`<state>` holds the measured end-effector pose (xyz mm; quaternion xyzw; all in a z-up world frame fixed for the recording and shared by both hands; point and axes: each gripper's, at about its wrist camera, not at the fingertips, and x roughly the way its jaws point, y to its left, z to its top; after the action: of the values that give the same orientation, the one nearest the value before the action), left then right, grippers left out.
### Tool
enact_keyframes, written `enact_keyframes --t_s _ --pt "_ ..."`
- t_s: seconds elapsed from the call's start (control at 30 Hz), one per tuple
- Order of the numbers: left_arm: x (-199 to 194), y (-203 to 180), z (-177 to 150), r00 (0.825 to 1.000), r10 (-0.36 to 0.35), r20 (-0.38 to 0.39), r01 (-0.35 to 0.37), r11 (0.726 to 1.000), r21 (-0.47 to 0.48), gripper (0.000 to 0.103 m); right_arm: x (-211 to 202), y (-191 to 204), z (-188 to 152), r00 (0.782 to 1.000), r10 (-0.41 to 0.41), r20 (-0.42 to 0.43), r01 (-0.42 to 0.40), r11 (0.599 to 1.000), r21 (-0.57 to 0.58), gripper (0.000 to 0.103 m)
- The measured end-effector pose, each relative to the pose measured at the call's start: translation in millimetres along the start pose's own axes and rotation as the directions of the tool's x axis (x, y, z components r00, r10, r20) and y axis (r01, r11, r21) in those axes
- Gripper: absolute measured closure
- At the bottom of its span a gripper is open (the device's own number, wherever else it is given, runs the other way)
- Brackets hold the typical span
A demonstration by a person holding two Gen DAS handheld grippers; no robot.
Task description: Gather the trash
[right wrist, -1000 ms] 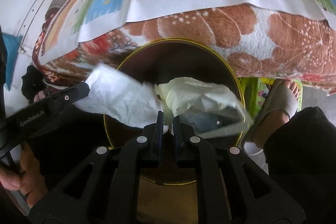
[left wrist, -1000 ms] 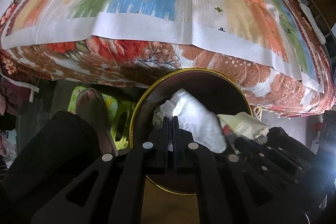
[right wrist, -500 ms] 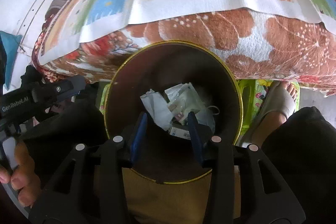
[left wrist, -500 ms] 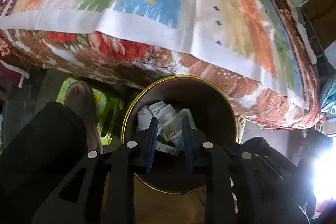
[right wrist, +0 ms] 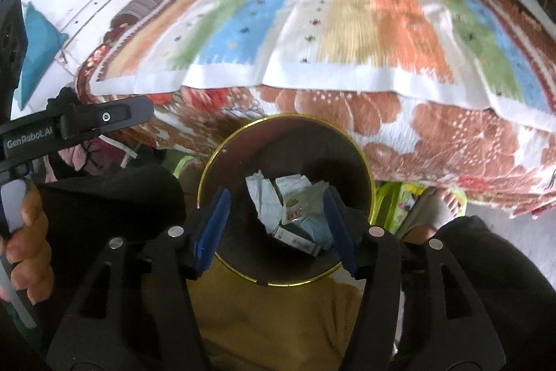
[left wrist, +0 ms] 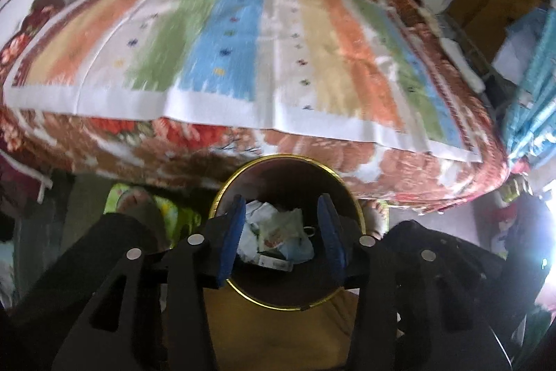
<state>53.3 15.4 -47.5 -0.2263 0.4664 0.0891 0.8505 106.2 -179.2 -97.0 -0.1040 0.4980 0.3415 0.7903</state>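
Left wrist: jaws wide, empty | right wrist: same | bin (left wrist: 222, 197)

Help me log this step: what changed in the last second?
Both grippers let go: the left gripper dropped its white wrapper, the right gripper its pale bag, and both opened wide and lifted. The trash now lies in the bin. The bin and bed stayed put.
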Motion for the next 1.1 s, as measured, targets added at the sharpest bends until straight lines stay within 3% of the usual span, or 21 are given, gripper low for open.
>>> enact_keyframes --t_s 0.17,0.33,0.47,0.5,0.57,0.63,1.1 --pt "-25 -16 -18 0.997 -0.042 0.059 0.035 0.994 0.107 0.041 -36 6 -12 0.997 -0.004 0.083 0.007 1.0 -0.029 0.041" --pt "-38 -25 -43 0.995 -0.056 0.077 0.043 0.986 0.162 0.029 -67 0 -30 0.988 -0.029 0.149 0.031 0.999 -0.011 0.024" --pt "-47 -25 -60 0.995 -0.06 0.082 0.044 0.983 0.177 0.013 -82 -6 -45 0.985 -0.037 0.169 0.037 0.999 0.003 0.016" --pt "-49 -23 -66 0.995 -0.056 0.08 0.042 0.984 0.175 0.011 -85 -6 -49 0.983 -0.041 0.178 0.041 0.999 0.001 0.01" --pt "-53 -19 -72 0.995 -0.044 0.088 0.029 0.985 0.172 0.006 -91 -3 -54 0.978 -0.047 0.201 0.051 0.999 -0.017 0.009" --pt "-57 -15 -77 0.994 -0.022 0.11 0.003 0.984 0.176 0.006 -93 0 -57 0.977 -0.046 0.207 0.054 0.998 -0.033 0.009" --pt "-61 -12 -79 0.991 -0.031 0.13 0.007 0.983 0.185 0.006 -97 10 -68 0.976 -0.008 0.217 0.025 0.997 -0.075 0.009"
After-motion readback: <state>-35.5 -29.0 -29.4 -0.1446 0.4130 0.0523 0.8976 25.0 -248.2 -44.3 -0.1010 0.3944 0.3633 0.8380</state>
